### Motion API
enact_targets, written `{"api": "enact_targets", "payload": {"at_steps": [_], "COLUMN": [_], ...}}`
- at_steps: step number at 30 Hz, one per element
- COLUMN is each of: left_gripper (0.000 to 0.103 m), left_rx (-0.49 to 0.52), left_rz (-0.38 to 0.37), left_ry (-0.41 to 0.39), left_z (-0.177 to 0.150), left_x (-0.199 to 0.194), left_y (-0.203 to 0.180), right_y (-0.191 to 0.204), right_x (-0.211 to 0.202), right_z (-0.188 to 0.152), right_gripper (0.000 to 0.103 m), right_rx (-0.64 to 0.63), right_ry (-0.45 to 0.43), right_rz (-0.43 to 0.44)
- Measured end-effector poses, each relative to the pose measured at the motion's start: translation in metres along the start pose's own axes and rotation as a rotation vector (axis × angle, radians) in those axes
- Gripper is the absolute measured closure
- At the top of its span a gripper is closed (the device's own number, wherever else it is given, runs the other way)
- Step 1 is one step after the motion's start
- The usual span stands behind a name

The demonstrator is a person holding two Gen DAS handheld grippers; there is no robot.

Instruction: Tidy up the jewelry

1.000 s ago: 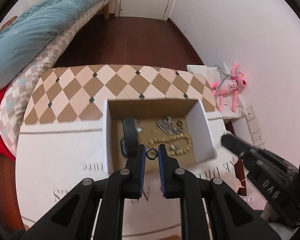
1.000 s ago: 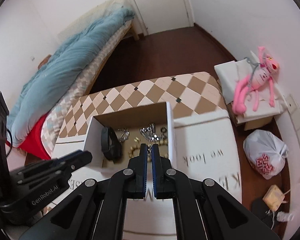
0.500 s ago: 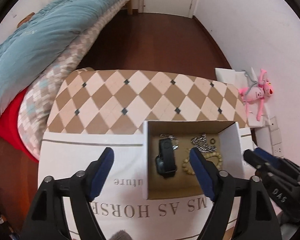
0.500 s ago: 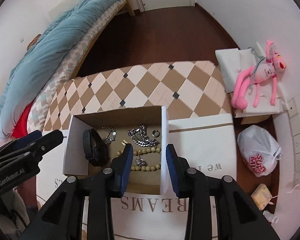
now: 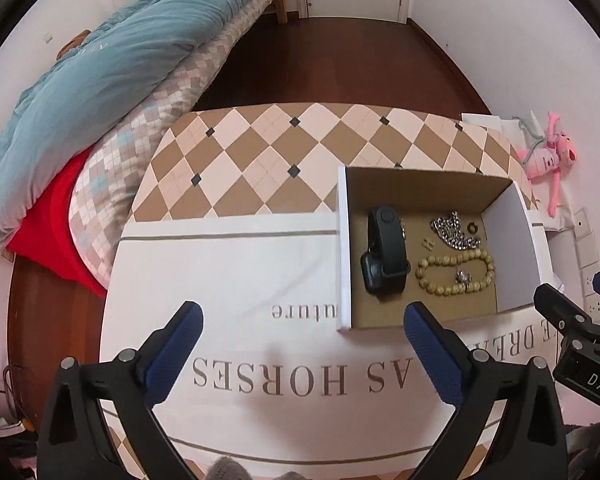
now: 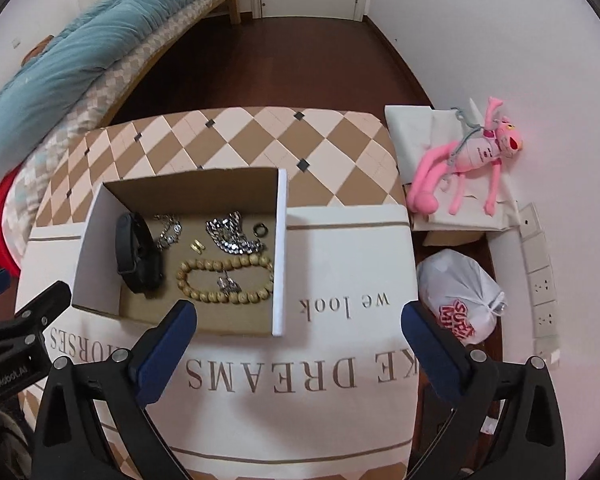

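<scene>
Now I see both my left tool [image 5: 300,324] and right tool [image 6: 298,322] spread wide, empty, above the cardboard box [image 6: 280,256] holding a beaded bracelet [image 6: 224,280], silver chain [image 6: 232,236] and black watch [image 6: 138,256].

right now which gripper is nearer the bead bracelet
Right. The right gripper hangs open just in front of the box, close to the bead bracelet; the left gripper, also open, sits farther off to the box's left.

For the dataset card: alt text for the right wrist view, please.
An open cardboard box on a printed cloth holds a black smartwatch, a wooden bead bracelet and silver chains. The right gripper hangs open in front.
</scene>
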State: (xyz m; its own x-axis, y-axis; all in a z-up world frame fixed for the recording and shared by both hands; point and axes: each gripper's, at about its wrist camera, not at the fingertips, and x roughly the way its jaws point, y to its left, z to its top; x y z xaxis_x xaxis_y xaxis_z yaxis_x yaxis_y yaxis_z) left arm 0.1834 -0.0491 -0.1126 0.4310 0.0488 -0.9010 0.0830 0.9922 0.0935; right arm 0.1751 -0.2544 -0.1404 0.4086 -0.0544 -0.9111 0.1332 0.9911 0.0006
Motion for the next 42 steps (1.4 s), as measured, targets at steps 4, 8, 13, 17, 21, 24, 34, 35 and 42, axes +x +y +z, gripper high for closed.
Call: {"api": "enact_targets", "payload": {"at_steps": [4, 8, 13, 17, 21, 24, 34, 35, 42], "left_gripper": [0.000, 0.000, 0.000, 0.000, 0.000, 0.000, 0.000, 0.000, 0.000], "left_rx": [-0.003, 0.003, -0.012, -0.022, -0.019, -0.015, -0.038, -0.041, -0.032], "left_rz": [-0.011, -0.041, -0.057, -0.073, -0.076, -0.082, -0.088, -0.091, -0.094], "left_ry": [-0.009, -0.035, -0.102, -0.176, -0.230, -0.273, -0.360, -0.365, -0.362], "left_z": [-0.005, -0.014, -0.025, -0.035, -0.046, -0.055, -0.080, -0.082, -0.089], "left_x": [-0.011, -0.037, -0.080, -0.125, -0.165, -0.193, -0.261, -0.267, -0.285], "left_y": [-0.002, -0.005, -0.001, 0.004, 0.006, 0.008, 0.019, 0.020, 0.019], "right_y": [0.000, -0.003, -0.003, -0.004, -0.004, -0.002, -0.001, -0.001, -0.002], "right_x": [-0.009, -0.035, -0.082, -0.130, -0.177, -0.210, -0.290, -0.297, -0.320], "right_z": [-0.006, -0.014, -0.028, -0.042, -0.055, -0.064, -0.092, -0.095, -0.108], "right_gripper": [0.000, 0.000, 0.000, 0.000, 0.000, 0.000, 0.000, 0.000, 0.000], "right_rx": [0.006, 0.014, 0.023, 0.028, 0.036, 0.030, 0.036, 0.036, 0.043], "right_ry": [-0.008, -0.047, -0.121, -0.195, -0.268, -0.325, -0.444, -0.454, -0.468], "right_rz": [-0.009, -0.015, -0.020, -0.016, -0.010, -0.019, -0.013, -0.009, 0.015]}}
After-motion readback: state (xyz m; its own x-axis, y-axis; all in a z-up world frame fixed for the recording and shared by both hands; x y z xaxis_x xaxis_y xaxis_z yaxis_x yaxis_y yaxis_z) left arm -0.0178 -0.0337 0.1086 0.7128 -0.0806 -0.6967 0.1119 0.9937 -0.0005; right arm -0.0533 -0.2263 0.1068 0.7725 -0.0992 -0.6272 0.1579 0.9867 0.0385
